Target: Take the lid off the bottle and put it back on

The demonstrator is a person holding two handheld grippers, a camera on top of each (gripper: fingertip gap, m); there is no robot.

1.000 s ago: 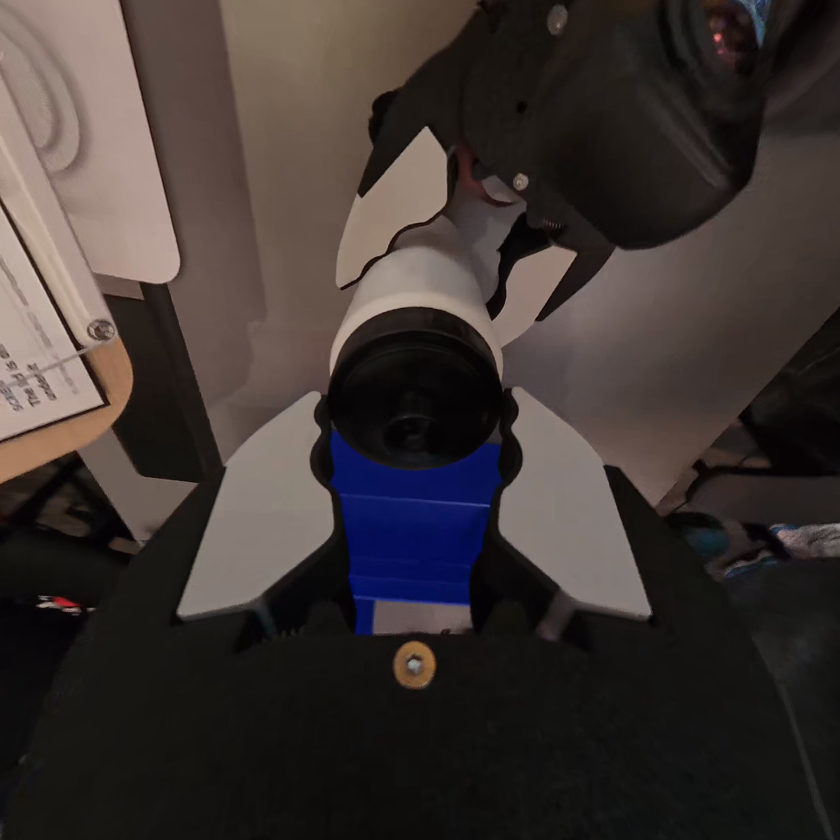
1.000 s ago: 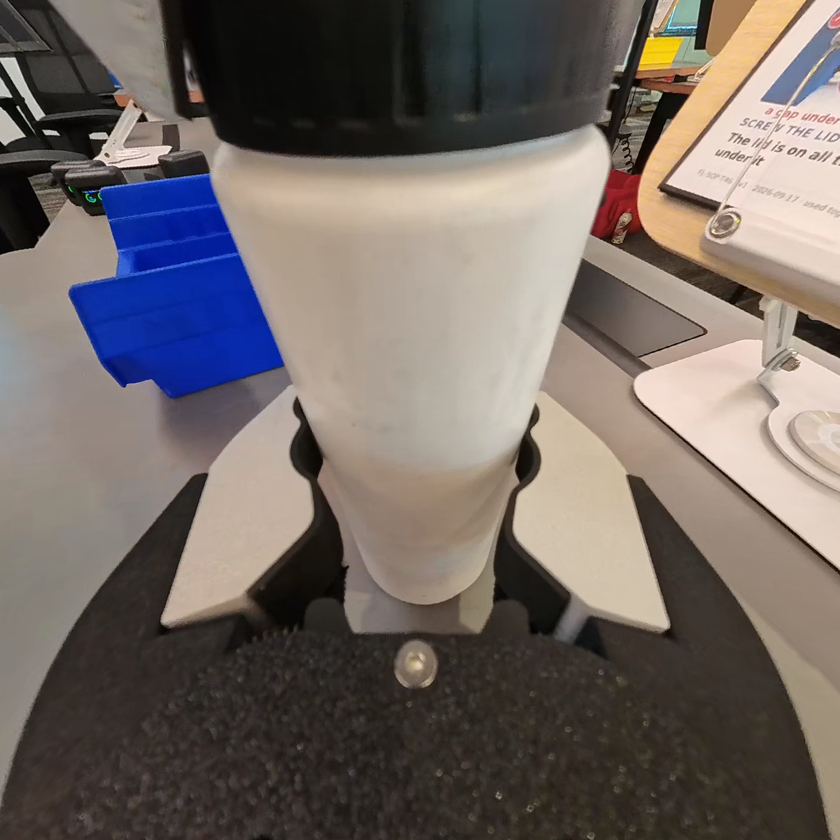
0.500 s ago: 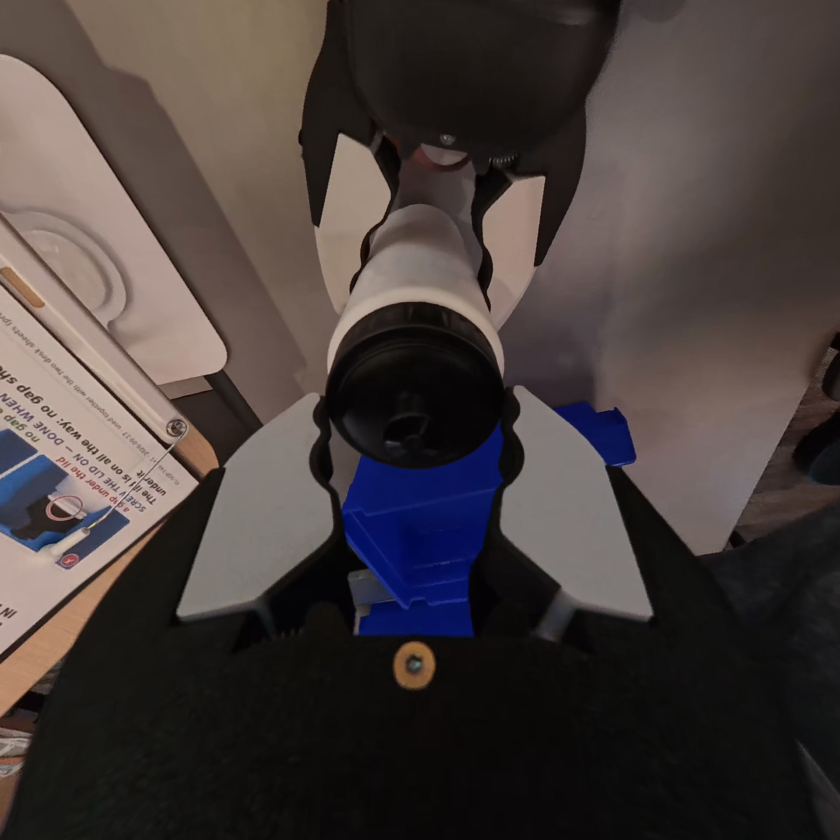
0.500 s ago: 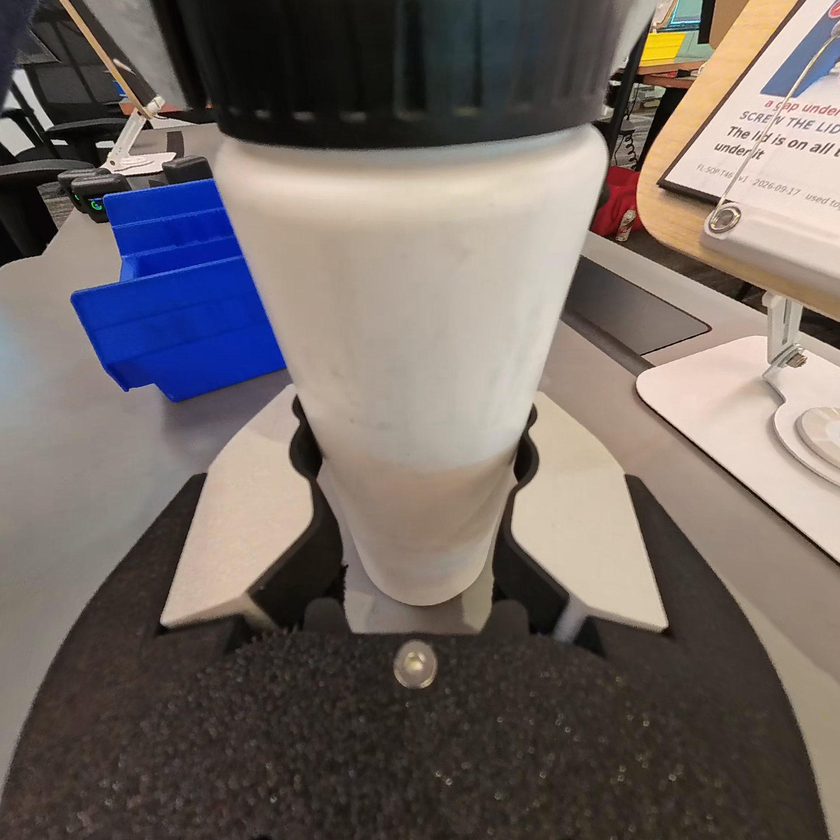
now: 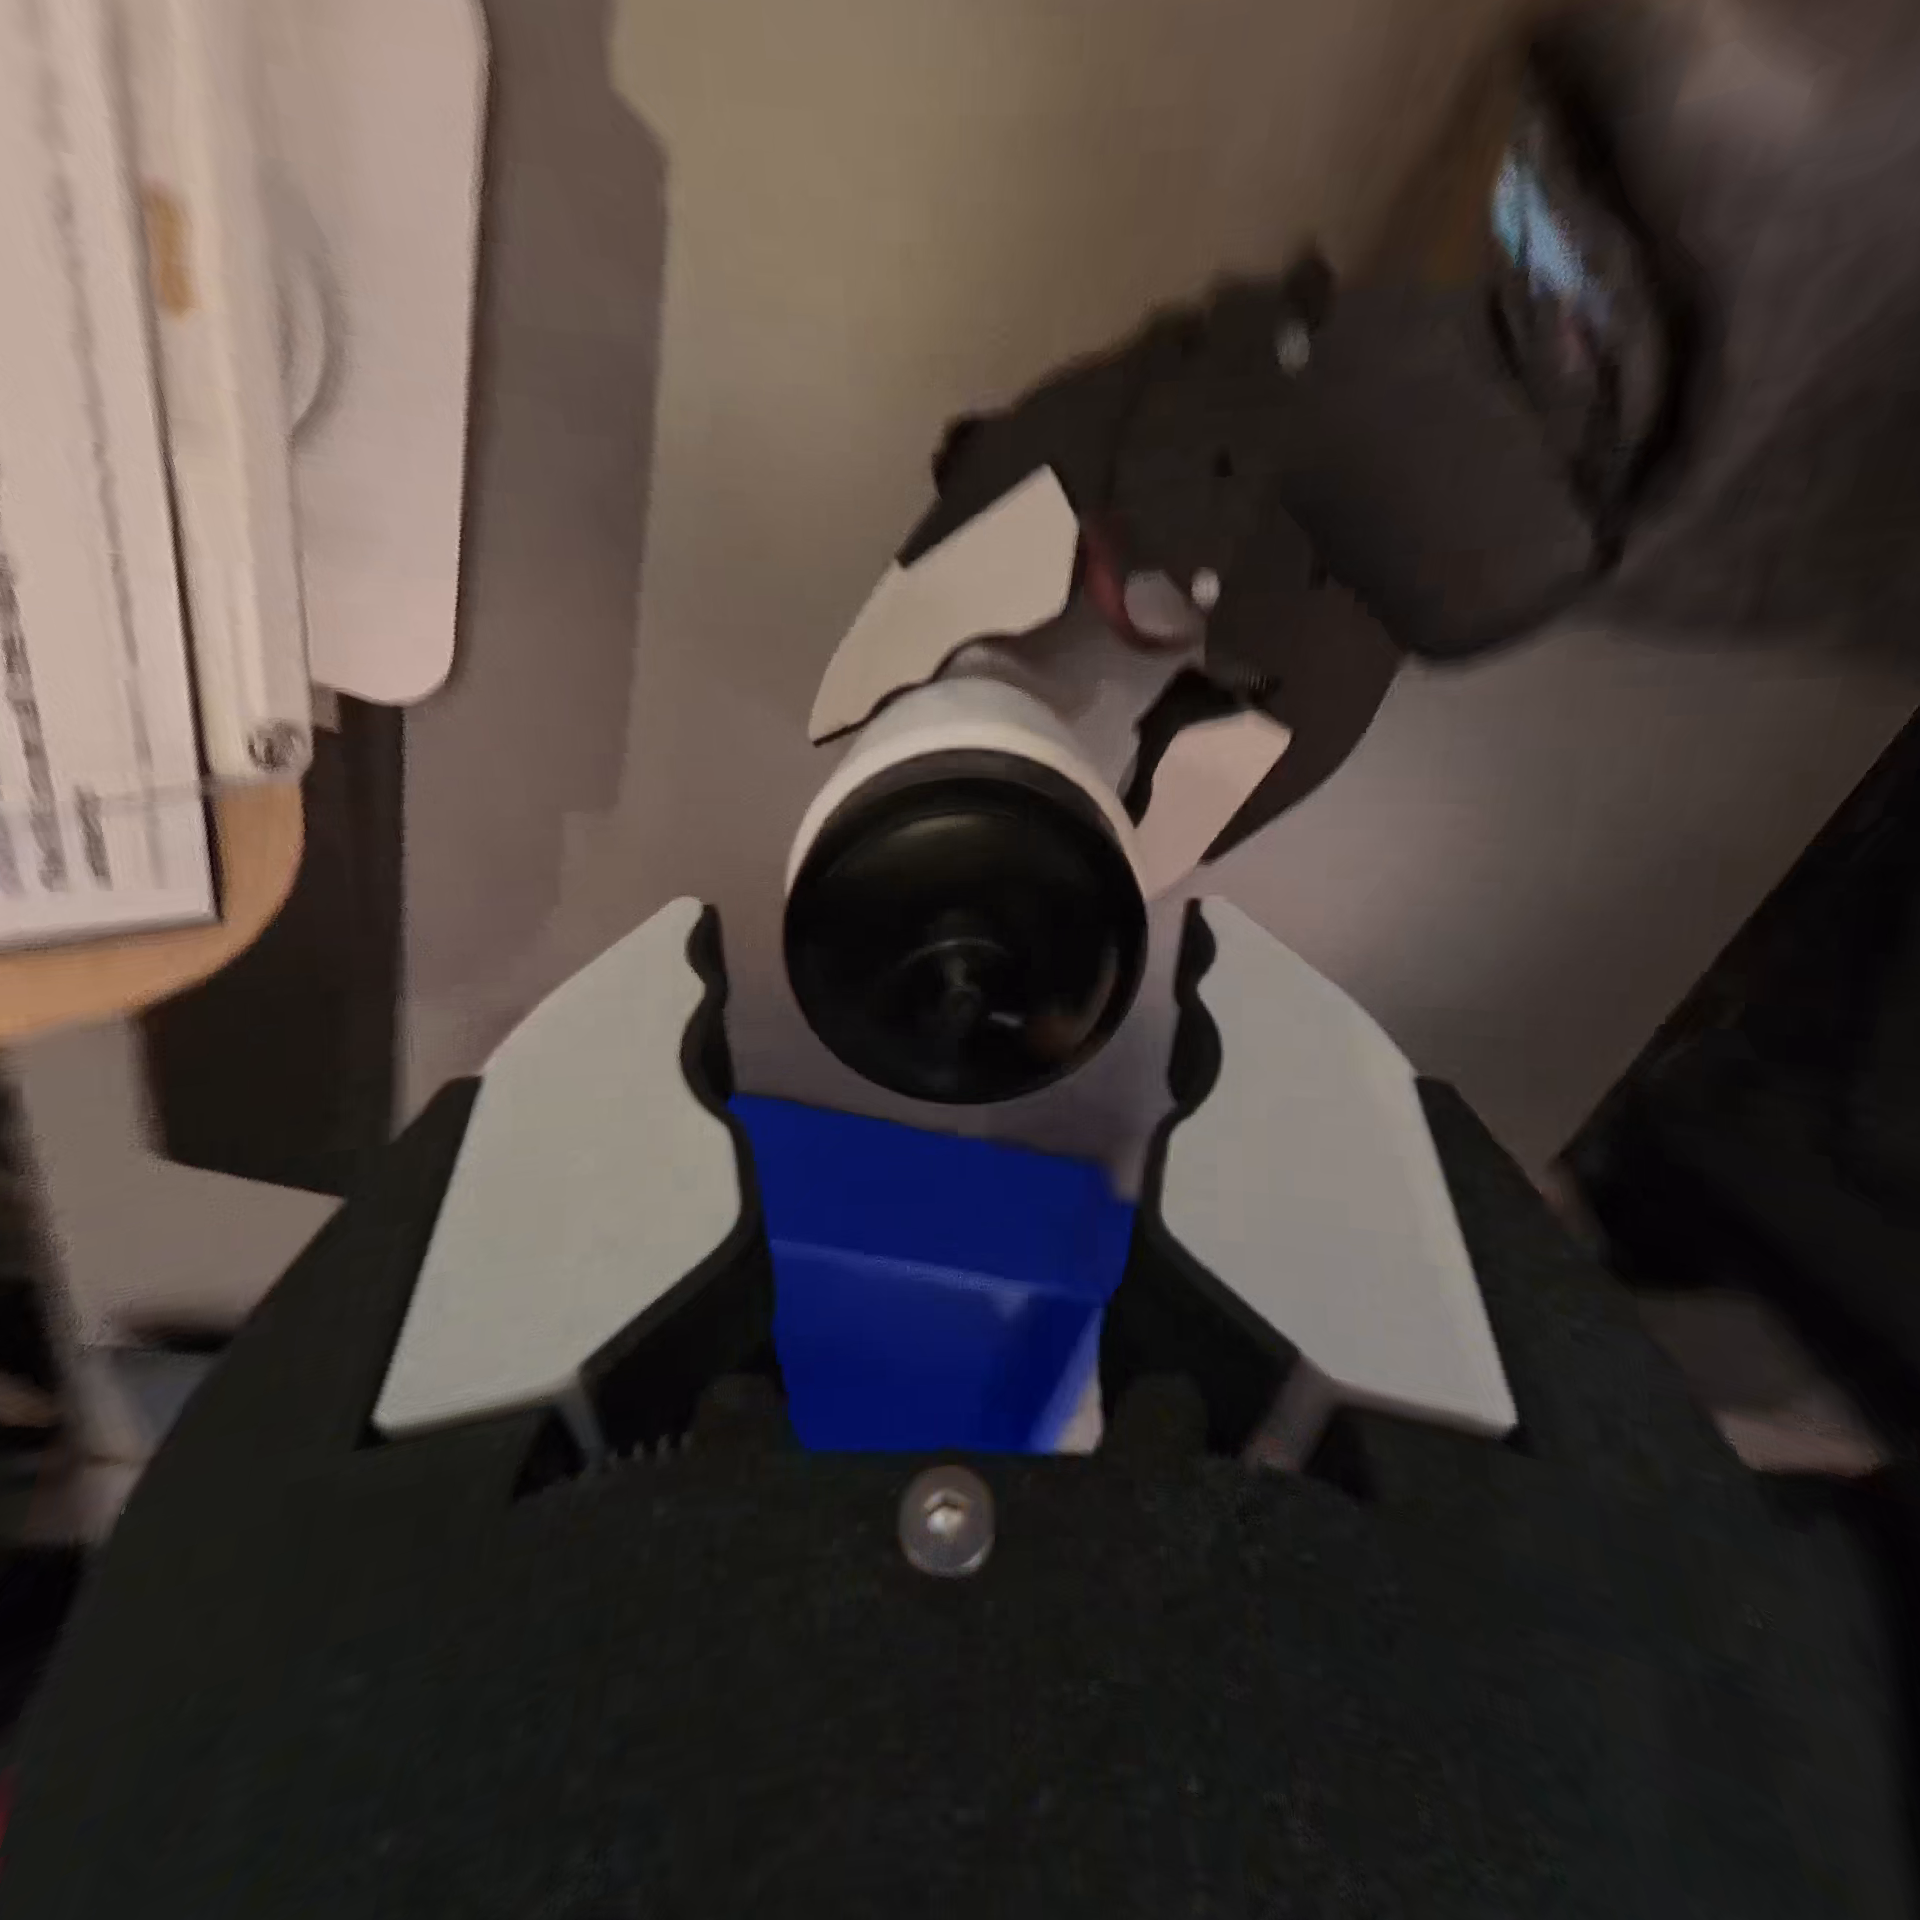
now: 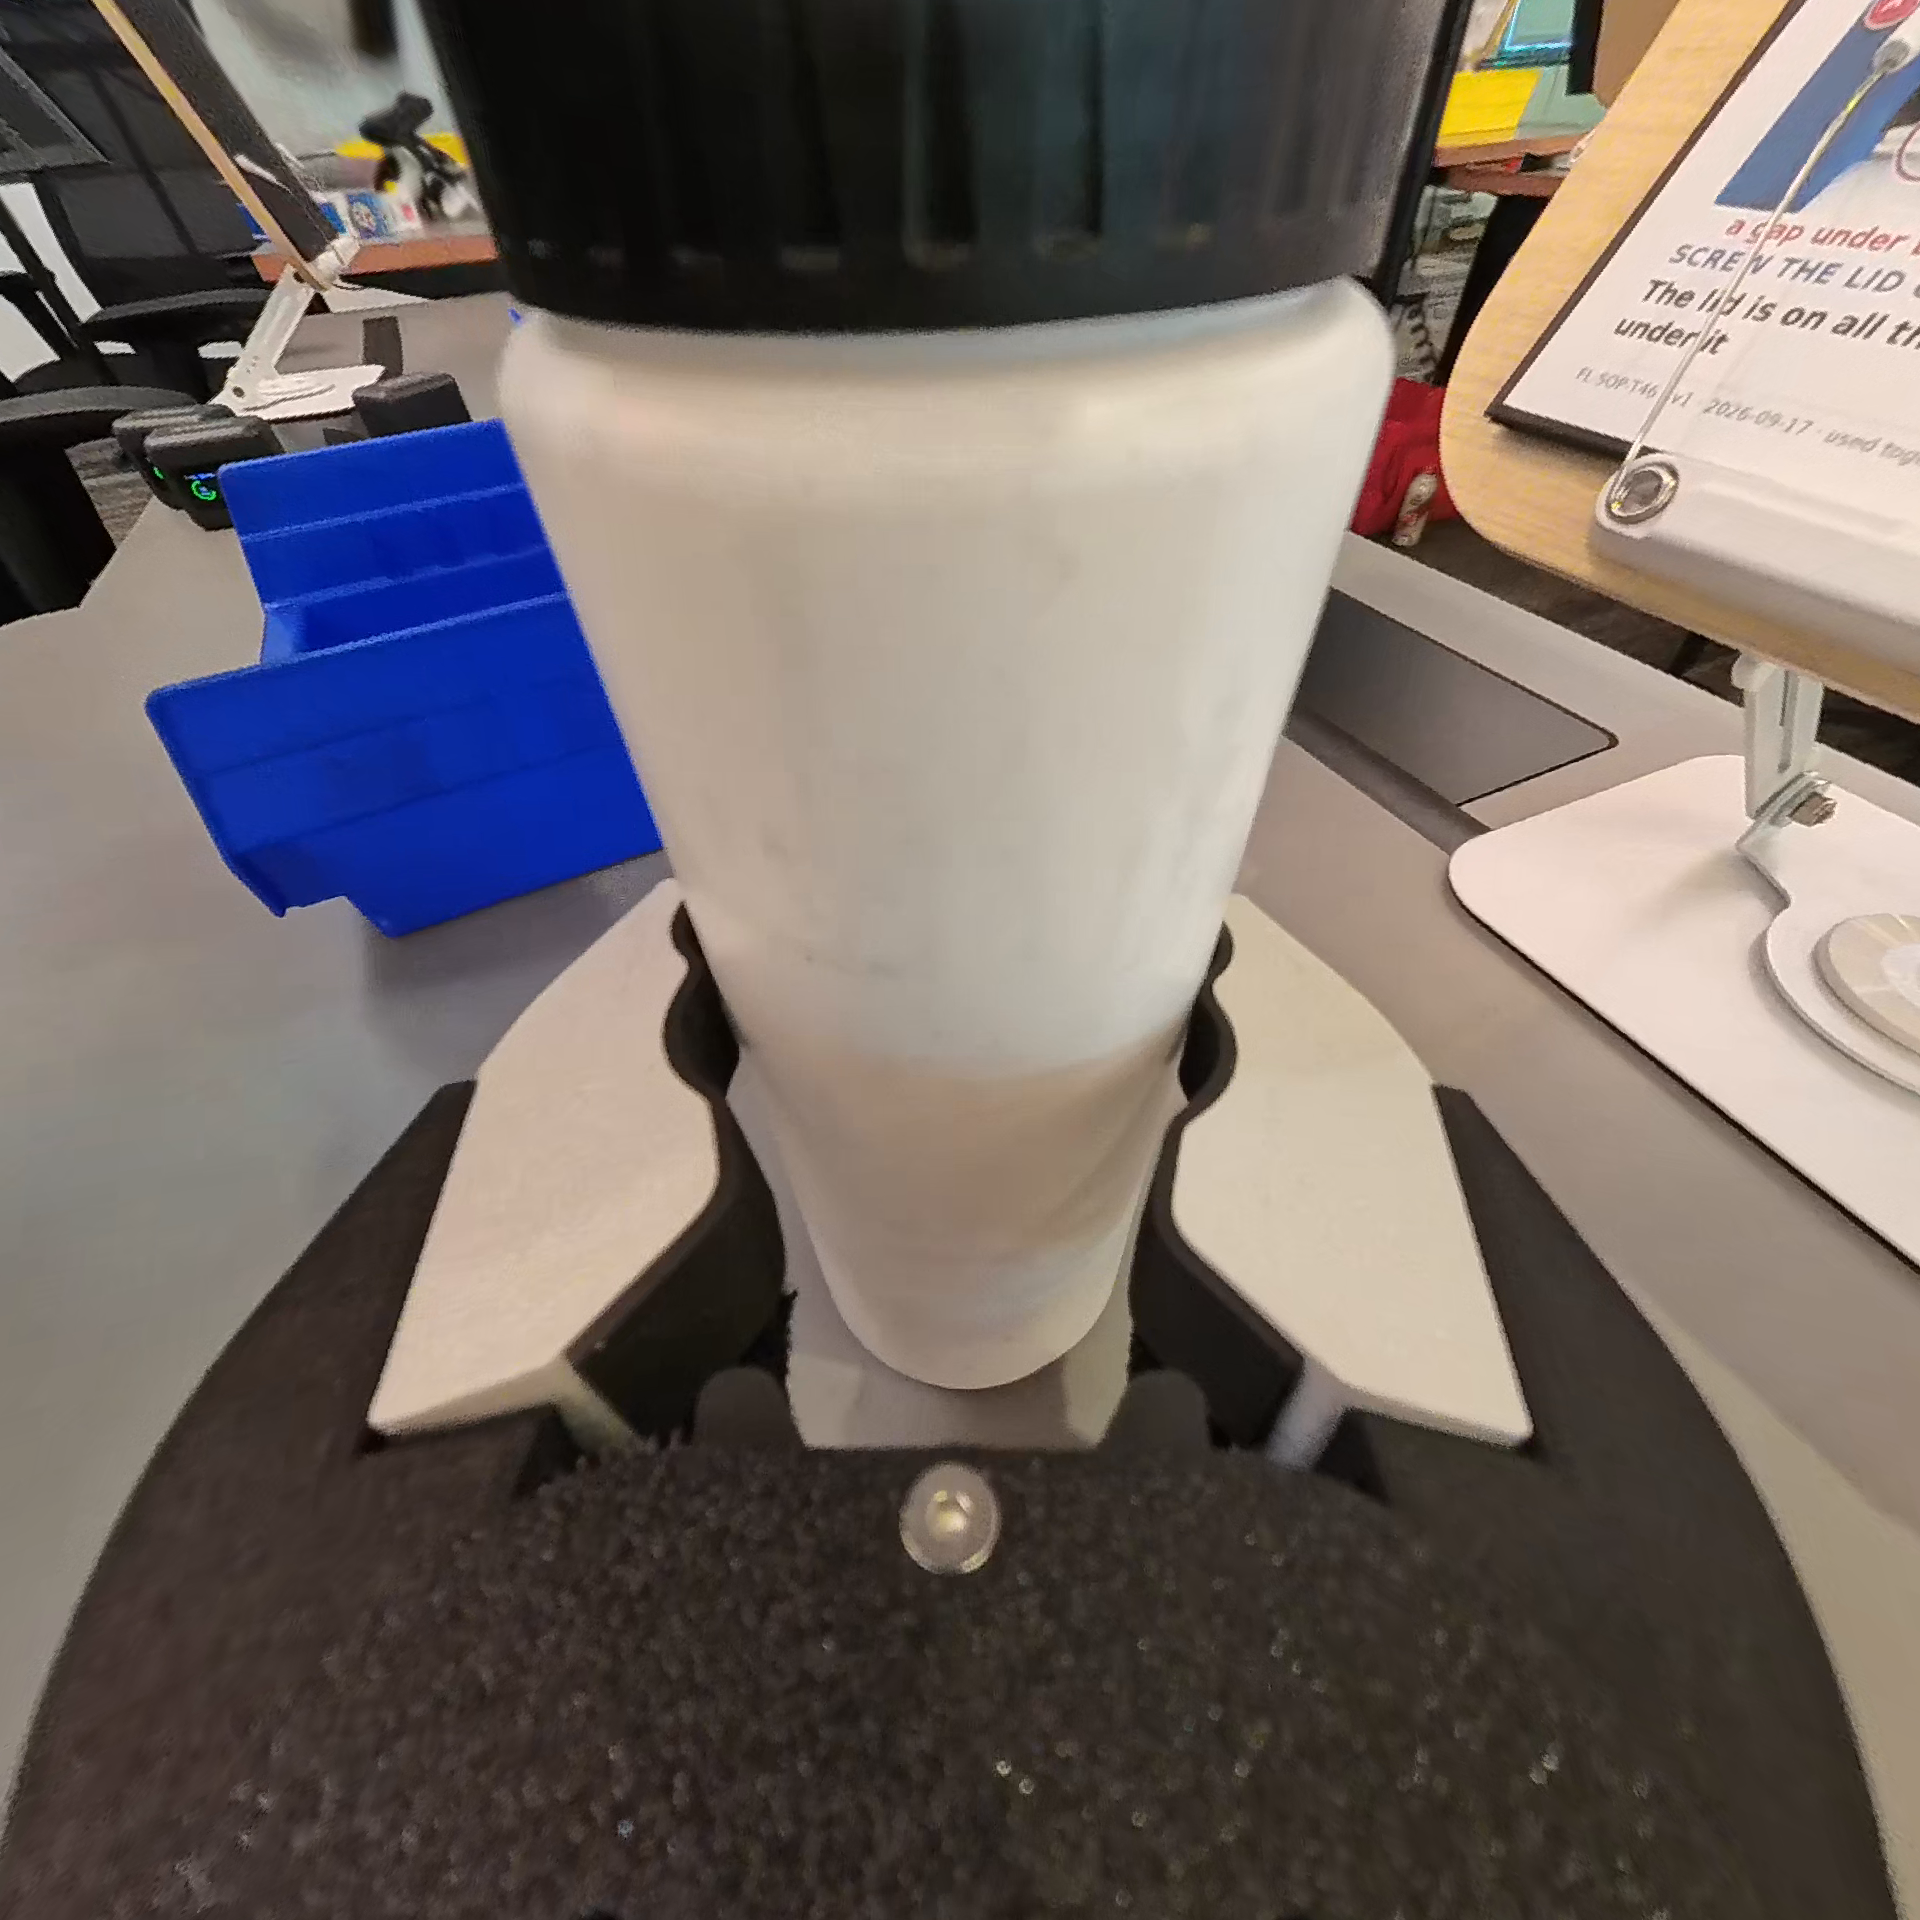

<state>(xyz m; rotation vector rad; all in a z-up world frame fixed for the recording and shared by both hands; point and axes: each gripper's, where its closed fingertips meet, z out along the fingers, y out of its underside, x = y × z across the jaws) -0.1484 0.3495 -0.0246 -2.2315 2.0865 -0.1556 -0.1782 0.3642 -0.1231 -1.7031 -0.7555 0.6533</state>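
Observation:
A white bottle (image 6: pixel 956 675) with a black ribbed lid (image 6: pixel 935 145) is held upright above the grey table. My right gripper (image 6: pixel 954 935) is shut on the bottle's lower body. In the left wrist view I look down on the lid (image 5: pixel 966 997), which sits on the bottle (image 5: pixel 966 727). My left gripper (image 5: pixel 951 935) is open around the lid, with a gap on each side between its fingers and the lid. The right gripper (image 5: pixel 1039 748) shows beyond, clamped on the bottle. This view is blurred by motion.
A blue bin (image 6: pixel 416 707) stands on the grey table (image 6: pixel 208 1039) to the left, and shows under the lid in the left wrist view (image 5: pixel 935 1278). An instruction board (image 6: pixel 1766 312) on a white base plate (image 6: pixel 1662 914) stands at the right. Small black devices (image 6: pixel 187 457) lie at the back left.
My left gripper was shut on the lid; it has opened and let go, and has turned about the bottle's axis. My right gripper still holds the bottle in nearly the same place.

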